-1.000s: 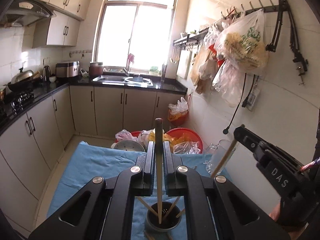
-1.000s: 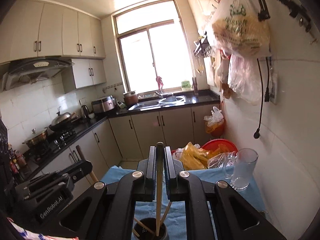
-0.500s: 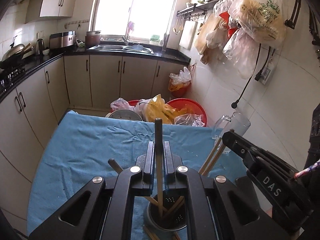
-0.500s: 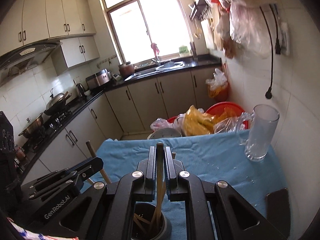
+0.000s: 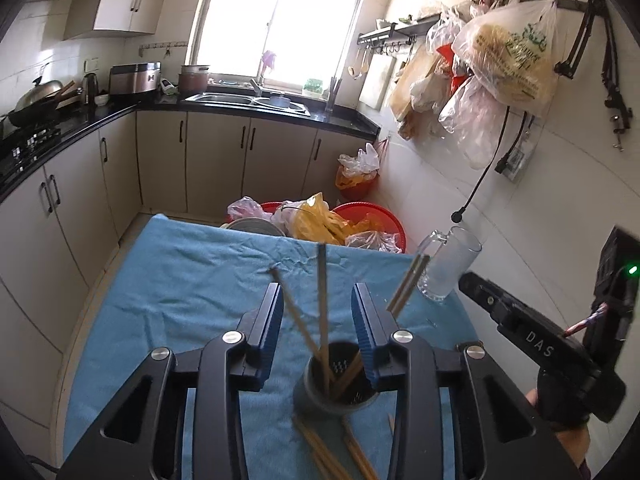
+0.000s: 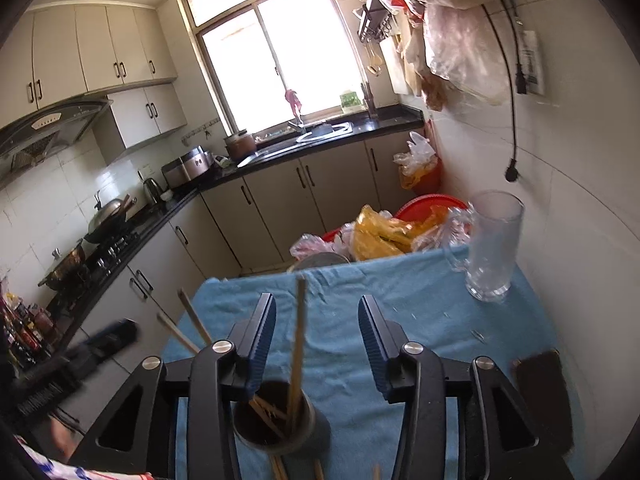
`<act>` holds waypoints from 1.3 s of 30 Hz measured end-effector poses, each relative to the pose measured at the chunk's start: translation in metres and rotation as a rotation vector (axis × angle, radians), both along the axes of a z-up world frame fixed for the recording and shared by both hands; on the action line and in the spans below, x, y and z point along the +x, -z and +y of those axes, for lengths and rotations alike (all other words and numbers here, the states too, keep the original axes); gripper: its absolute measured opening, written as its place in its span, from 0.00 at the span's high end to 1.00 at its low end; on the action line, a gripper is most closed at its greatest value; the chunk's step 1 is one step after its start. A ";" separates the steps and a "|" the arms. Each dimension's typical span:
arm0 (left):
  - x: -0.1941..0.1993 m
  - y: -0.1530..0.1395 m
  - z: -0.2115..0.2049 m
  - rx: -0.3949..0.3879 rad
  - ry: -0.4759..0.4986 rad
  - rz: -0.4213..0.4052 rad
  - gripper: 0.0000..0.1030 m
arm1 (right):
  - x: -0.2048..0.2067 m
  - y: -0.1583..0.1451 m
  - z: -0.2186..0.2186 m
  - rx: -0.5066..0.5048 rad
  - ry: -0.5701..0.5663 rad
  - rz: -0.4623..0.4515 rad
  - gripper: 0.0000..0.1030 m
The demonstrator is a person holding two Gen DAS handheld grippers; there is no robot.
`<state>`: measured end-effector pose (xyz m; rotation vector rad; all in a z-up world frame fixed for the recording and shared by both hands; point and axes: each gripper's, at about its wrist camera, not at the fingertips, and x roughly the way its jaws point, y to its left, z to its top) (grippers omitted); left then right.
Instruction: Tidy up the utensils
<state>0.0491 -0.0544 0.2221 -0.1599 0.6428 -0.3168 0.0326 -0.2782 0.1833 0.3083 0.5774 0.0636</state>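
A dark round utensil holder (image 5: 335, 392) stands on the blue cloth (image 5: 180, 280) with several wooden chopsticks in it. My left gripper (image 5: 318, 294) hovers just above the holder, its jaws opening. One chopstick (image 5: 322, 300) stands free between them, its lower end in the holder. In the right wrist view the holder (image 6: 276, 420) sits under my right gripper (image 6: 317, 302), whose jaws are also opening. A chopstick (image 6: 298, 340) leans between them, untouched. The right gripper (image 5: 520, 336) also shows in the left view. The left gripper (image 6: 100, 340) appears blurred at the right view's left edge.
Loose chopsticks (image 5: 320, 448) lie on the cloth in front of the holder. A glass mug (image 6: 494, 248) stands at the table's far right corner. A dark flat object (image 6: 540, 384) lies near the right edge. Red basins with plastic bags (image 5: 340, 224) sit beyond the table.
Both grippers were shut on a chopstick and have sunk toward the holder. Their jaws have now parted, and each chopstick stands loose in the holder.
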 end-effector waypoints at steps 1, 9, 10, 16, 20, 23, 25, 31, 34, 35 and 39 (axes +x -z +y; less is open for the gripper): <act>-0.007 0.000 0.005 -0.002 -0.003 -0.004 0.64 | -0.008 0.006 -0.003 -0.009 0.002 0.013 0.50; -0.070 0.053 0.038 0.034 -0.019 0.058 0.59 | -0.064 0.107 -0.013 -0.053 -0.081 0.268 0.48; -0.075 0.069 0.038 0.050 -0.010 0.088 0.59 | -0.067 0.118 -0.011 -0.057 -0.094 0.295 0.48; -0.082 0.149 0.016 0.079 0.030 0.290 0.60 | -0.091 0.166 0.008 -0.135 -0.158 0.372 0.53; -0.090 0.183 -0.014 0.118 0.085 0.349 0.62 | -0.096 0.175 0.007 -0.125 -0.159 0.368 0.53; -0.097 0.195 -0.036 0.158 0.126 0.357 0.62 | -0.098 0.176 0.007 -0.141 -0.157 0.355 0.53; -0.098 0.202 -0.048 0.182 0.140 0.358 0.63 | -0.098 0.177 0.007 -0.153 -0.157 0.350 0.54; -0.096 0.207 -0.064 0.258 0.126 0.334 0.88 | -0.091 0.176 0.017 -0.227 -0.137 0.348 0.72; -0.096 0.205 -0.064 0.282 0.124 0.329 0.89 | -0.088 0.176 0.018 -0.244 -0.116 0.358 0.89; -0.097 0.205 -0.062 0.299 0.127 0.326 0.90 | -0.089 0.176 0.015 -0.230 -0.114 0.362 0.90; -0.098 0.202 -0.041 0.341 0.123 0.322 0.93 | -0.098 0.175 -0.001 -0.178 -0.100 0.387 0.92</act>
